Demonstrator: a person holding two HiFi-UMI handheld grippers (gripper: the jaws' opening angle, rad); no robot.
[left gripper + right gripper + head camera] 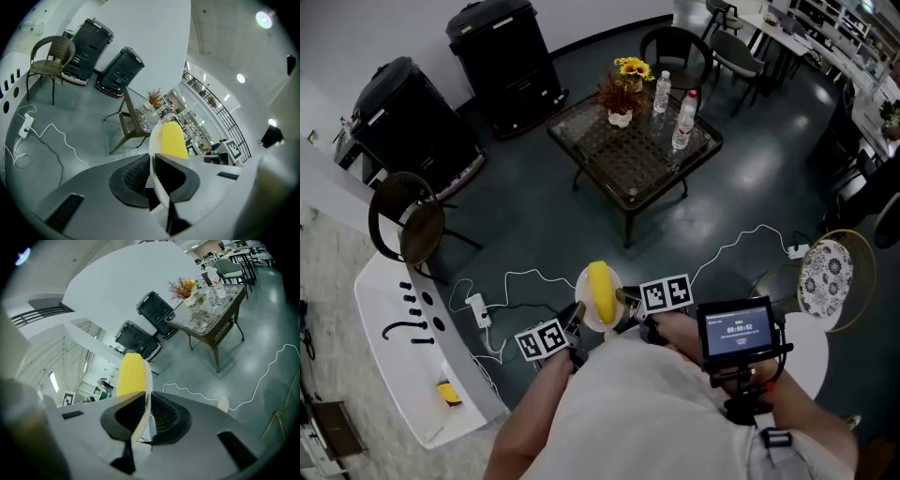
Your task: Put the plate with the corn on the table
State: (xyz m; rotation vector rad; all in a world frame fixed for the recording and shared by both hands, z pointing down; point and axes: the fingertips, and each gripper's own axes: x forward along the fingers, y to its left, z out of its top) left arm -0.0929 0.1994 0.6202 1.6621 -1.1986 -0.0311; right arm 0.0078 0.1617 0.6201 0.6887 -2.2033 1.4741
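Above the floor (pixel 534 225), one plate (pixel 584 292) with one corn cob (pixel 601 292) — left tongs (pixel 152 159) and right tongs (pixel 147 397) clamped on its rim.

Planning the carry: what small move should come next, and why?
Probably move forward toward the table, holding the plate level: left gripper and right gripper each clamp its rim, the corn lies on it, and the table stands some way ahead.

Quick count: one round white plate (pixel 582 302), one yellow corn cob (pixel 600 291), two clear plastic bottles (pixel 662 91) (pixel 683 120), two big black bins (pixel 508 56) (pixel 411 117), one glass-topped wicker table (pixel 628 159).
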